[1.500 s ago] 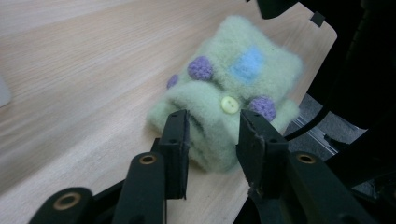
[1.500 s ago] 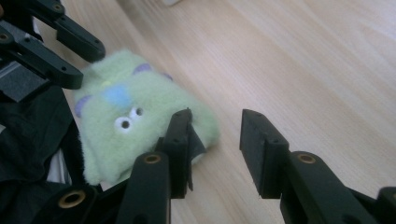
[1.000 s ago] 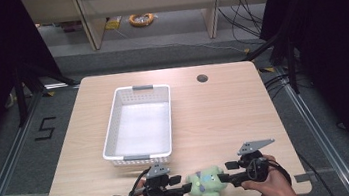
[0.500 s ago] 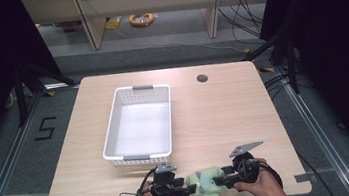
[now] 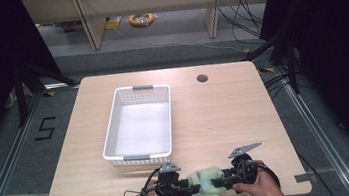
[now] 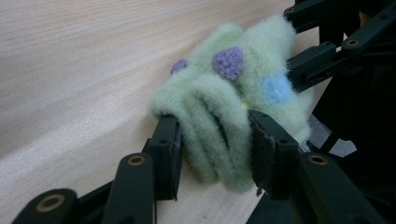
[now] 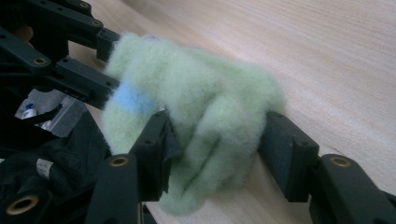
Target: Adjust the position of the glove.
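Note:
A fuzzy pale-green cloth (image 5: 208, 180) with purple and blue dots lies at the table's near edge, between my two grippers. My left gripper (image 5: 190, 191) comes at it from the left and my right gripper (image 5: 223, 182) from the right. In the left gripper view the left gripper (image 6: 215, 135) has both pads pressed into a fold of the cloth (image 6: 233, 88); its jaws have just been closing. In the right gripper view the right gripper (image 7: 217, 135) squeezes the other end of the cloth (image 7: 187, 88), and its jaws have just been closing too.
A white plastic basket (image 5: 116, 135) stands empty left of the table's middle, just beyond the left hand. A round cable hole (image 5: 202, 78) sits near the far edge. Bare wood (image 5: 225, 117) stretches to the right of the basket. The cloth overhangs the near edge.
Both hands have drawn in toward the green cloth, the right one sinking a little. The jaws of both grippers have narrowed onto the cloth.

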### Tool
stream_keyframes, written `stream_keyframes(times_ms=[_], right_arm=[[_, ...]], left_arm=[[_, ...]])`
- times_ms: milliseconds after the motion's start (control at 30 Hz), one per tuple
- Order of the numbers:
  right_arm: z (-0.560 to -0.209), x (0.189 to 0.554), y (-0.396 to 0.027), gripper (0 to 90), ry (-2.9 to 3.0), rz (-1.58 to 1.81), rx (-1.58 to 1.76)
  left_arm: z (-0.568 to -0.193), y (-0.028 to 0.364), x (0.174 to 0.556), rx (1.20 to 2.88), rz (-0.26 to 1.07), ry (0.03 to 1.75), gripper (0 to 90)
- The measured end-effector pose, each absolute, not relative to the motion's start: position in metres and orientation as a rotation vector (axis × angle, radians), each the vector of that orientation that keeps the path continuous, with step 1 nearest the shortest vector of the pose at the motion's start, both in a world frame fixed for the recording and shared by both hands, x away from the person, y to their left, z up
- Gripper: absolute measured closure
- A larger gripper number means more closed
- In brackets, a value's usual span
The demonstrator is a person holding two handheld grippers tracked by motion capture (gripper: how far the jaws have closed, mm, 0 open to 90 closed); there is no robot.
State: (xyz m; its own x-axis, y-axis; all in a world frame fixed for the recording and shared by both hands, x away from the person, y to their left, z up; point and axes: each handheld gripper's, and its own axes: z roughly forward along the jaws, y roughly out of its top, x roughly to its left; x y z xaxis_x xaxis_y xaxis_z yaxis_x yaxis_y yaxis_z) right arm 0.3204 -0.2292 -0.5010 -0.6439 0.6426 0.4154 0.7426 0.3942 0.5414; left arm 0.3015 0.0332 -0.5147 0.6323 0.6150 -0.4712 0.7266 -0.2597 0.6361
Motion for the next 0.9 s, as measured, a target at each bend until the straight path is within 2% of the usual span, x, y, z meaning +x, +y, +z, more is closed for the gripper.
stream_keyframes(times_ms=[233, 333, 367, 900], right_arm=[[-0.5037, 0.3231, -0.2299, 55.6, -2.471, -1.101, -1.225], [-0.5041, 0.3227, -0.2314, 63.6, -2.456, -1.130, -1.195], [-0.5041, 0.3227, -0.2314, 63.6, -2.456, -1.130, -1.195], [-0.4976, 0.3174, -0.2342, 73.0, -2.484, -1.209, -1.137]], left_arm=[[-0.5152, 0.0329, 0.3047, 1.953, -0.188, 1.026, 63.7], [-0.5130, 0.0324, 0.3040, 1.969, -0.164, 1.017, 69.4], [-0.5130, 0.0324, 0.3040, 1.969, -0.164, 1.017, 70.1], [-0.5080, 0.0380, 0.3042, 1.952, -0.185, 0.964, 73.0]])
